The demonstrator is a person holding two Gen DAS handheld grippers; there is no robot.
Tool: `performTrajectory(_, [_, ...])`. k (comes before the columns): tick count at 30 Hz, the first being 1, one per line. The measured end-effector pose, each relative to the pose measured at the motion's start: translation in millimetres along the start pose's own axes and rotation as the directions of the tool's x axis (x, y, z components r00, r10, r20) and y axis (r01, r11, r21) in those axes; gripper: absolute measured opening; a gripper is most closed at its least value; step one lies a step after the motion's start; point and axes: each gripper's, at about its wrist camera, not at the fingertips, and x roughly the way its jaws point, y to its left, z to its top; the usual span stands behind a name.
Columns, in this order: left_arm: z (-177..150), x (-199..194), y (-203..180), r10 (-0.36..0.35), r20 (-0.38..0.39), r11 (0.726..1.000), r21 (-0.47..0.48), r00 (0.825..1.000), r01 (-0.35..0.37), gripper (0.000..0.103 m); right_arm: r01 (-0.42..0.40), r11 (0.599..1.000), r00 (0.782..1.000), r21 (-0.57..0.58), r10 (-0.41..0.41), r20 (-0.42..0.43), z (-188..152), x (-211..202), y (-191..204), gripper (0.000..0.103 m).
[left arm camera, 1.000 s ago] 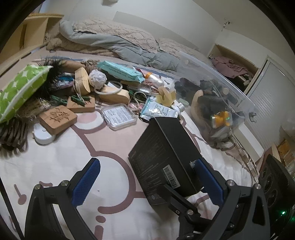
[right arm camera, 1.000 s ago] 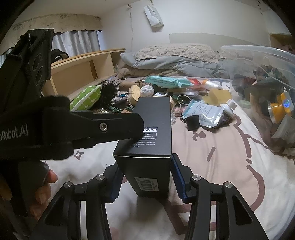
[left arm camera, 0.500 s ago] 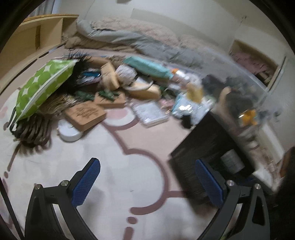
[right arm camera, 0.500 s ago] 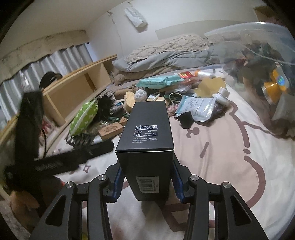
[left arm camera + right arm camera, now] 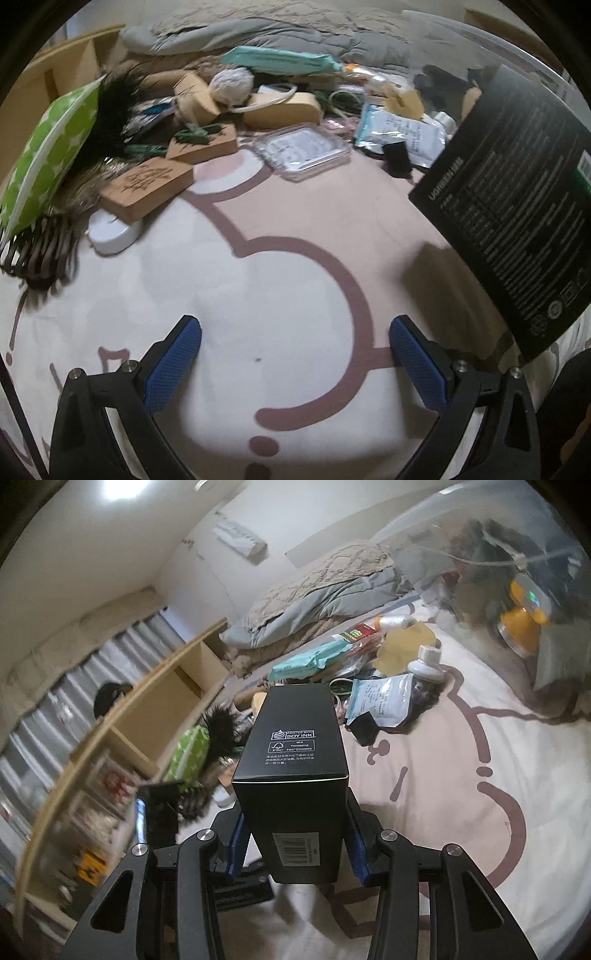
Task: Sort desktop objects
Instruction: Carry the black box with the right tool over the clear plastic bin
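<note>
My right gripper (image 5: 293, 840) is shut on a tall black box (image 5: 291, 771), its blue pads pressed against both narrow sides. The same black box (image 5: 517, 206) hangs tilted above the bedsheet at the right of the left wrist view. My left gripper (image 5: 295, 365) is open over bare sheet, nothing between its blue pads. A pile of loose objects lies farther off: wooden blocks (image 5: 147, 184), a clear plastic case (image 5: 301, 149), a foil pouch (image 5: 400, 133), a teal packet (image 5: 280, 61).
A large clear plastic bin (image 5: 509, 590) holding several items stands at the right. A green spotted cushion (image 5: 48, 155) and black feathers (image 5: 110, 107) lie at the left. A wooden shelf (image 5: 155, 716) runs along the far left side. Folded bedding (image 5: 325, 583) lies at the back.
The black box has gone from the middle of the left wrist view to its right edge, lifted and tilted. The left gripper has dropped and tipped towards the sheet. The right view has rolled.
</note>
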Motion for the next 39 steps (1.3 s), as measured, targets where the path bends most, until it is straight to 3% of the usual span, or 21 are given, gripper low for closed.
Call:
performTrajectory(4, [2.5, -7.1, -2.7, 0.001, 0.068, 1.0, -0.001, 0.998, -0.001, 0.103, -0.054, 0.997, 0.998, 0.06, 0.054, -0.014, 2.6, -3.1, -7.8, 0.046])
performTrajectory(11, [5.8, -18.7, -11.1, 0.003, 0.153, 0.998, 0.056, 0.988, -0.012, 0.101, -0.123, 0.99, 0.99, 0.067, 0.127, -0.054, 9.0, -7.2, -8.2, 0.046])
performTrajectory(16, [5.4, -22.2, -20.5, 0.006, 0.175, 0.995, 0.101, 0.985, -0.024, 0.101, -0.128, 0.99, 0.989, 0.068, 0.132, -0.063, 10.1, -9.7, -9.7, 0.045])
performTrajectory(24, [6.8, -26.4, -14.1, 0.024, 0.198, 0.997, 0.069, 0.98, -0.038, 0.101, -0.132, 0.989, 0.989, 0.062, 0.136, -0.064, 10.8, -11.3, -8.3, 0.045])
performTrajectory(29, [8.1, -49.4, -17.5, 0.013, 0.315, 0.994, 0.096, 0.949, -0.045, 0.101, -0.154, 0.984, 0.985, 0.086, 0.159, -0.061, 18.2, -22.0, -7.5, 0.044])
performTrajectory(39, [8.3, -98.2, -30.7, -0.077, 0.507, 0.987, 0.161, 0.858, -0.007, 0.101, -0.176, 0.983, 0.984, 0.056, 0.177, -0.026, 35.2, -56.4, 4.7, 0.044])
